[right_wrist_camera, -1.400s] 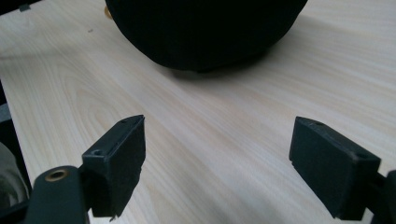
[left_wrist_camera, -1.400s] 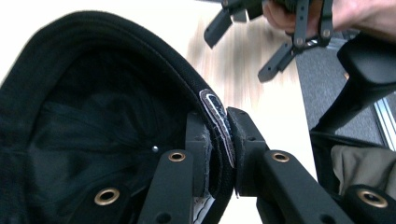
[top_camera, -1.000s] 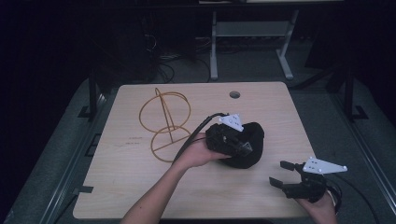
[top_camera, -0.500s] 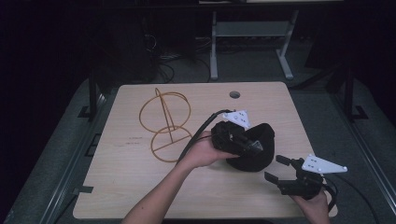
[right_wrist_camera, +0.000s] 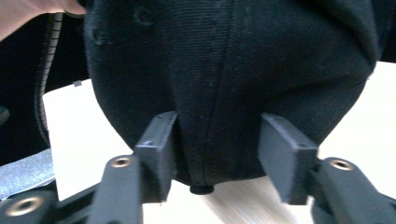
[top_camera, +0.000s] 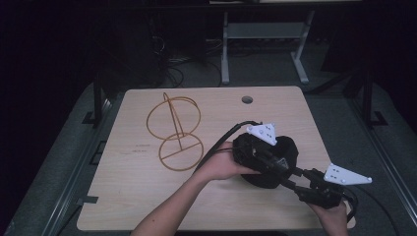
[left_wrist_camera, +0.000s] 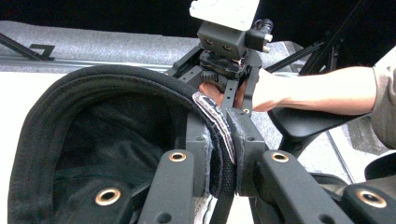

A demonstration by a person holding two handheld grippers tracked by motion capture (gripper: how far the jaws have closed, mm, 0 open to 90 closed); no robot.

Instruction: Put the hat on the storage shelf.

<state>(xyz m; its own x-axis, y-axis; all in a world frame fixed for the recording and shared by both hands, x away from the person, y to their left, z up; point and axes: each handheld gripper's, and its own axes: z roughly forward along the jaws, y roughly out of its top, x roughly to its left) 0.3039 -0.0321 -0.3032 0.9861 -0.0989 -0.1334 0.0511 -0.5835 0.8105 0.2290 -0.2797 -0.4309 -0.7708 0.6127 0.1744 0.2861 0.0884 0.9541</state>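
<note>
We judge the black cap (top_camera: pixel 287 152), lifted beside the wire stand (top_camera: pixel 176 132), light and floppy: our left hand-held gripper (left_wrist_camera: pixel 223 154) pinches its stiffer rim while the right hand-held gripper (right_wrist_camera: pixel 217 154), just closing, straddles the crown unpinched.

Right half of table crowded, left and far parts open.
Black cap (top_camera: pixel 275 167) sits between both grippers on table (top_camera: pixel 128 196): left gripper (top_camera: pixel 268 160) clamped on its rim, right gripper (top_camera: pixel 295 178) jaws just been closing round its crown, crown between them. Wire stand (top_camera: pixel 174 130) blocks centre-left, apart from the cap. Bare wood at near-left corner, left edge and far-right corner round the hole (top_camera: pixel 247 100). Left forearm (top_camera: pixel 182 201) crosses the near-middle.
</note>
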